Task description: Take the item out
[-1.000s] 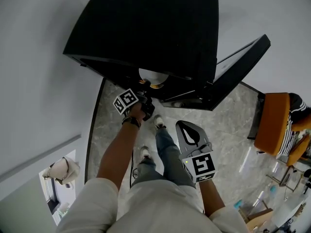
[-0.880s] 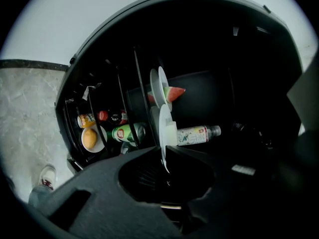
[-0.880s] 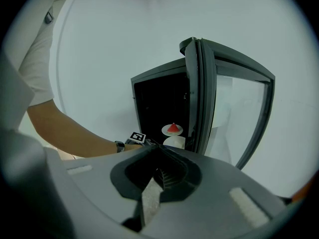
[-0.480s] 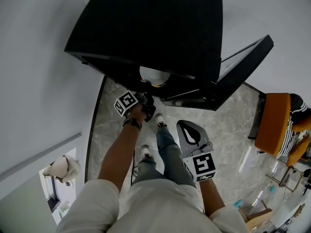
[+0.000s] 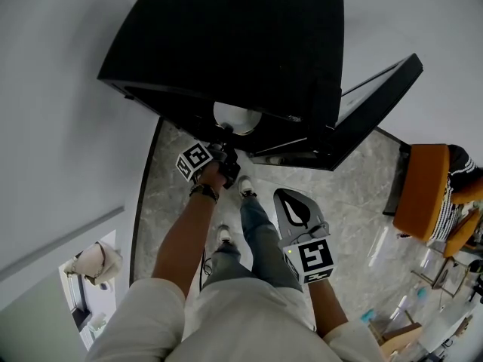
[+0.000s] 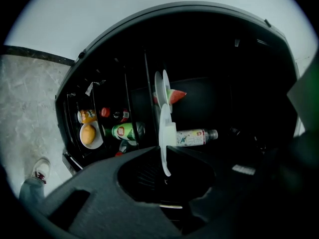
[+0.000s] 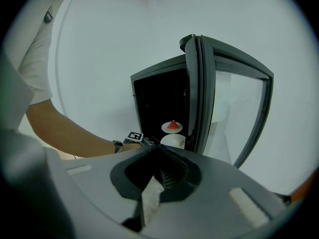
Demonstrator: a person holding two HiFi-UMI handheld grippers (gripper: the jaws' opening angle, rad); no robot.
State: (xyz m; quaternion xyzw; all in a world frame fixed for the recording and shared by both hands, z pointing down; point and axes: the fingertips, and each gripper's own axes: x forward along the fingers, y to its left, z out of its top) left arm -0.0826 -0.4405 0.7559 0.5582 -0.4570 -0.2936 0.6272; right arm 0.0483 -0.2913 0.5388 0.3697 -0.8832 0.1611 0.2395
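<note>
A black fridge (image 5: 241,44) stands with its door (image 5: 377,96) swung open. My left gripper (image 5: 226,138) reaches into the opening. The rim of a white plate (image 6: 163,133) runs edge-on between its jaws (image 6: 164,151), which are opening while still close against it. The same plate (image 5: 236,118) shows at the fridge's mouth in the head view. Behind it stands a second plate carrying a watermelon slice (image 6: 175,94). My right gripper (image 5: 296,210) hangs back over the person's legs, shut and empty, and looks at the fridge from a distance (image 7: 158,148).
Inside the fridge lie a clear bottle (image 6: 194,137), a green can (image 6: 125,131), an orange can (image 6: 85,116) and a bowl with an orange fruit (image 6: 88,134). An orange chair (image 5: 423,191) stands at the right on the marble floor (image 5: 355,210).
Hardly anything differs. The left gripper stays at the fridge's mouth on the plate, shifting only slightly. The right gripper has not moved.
</note>
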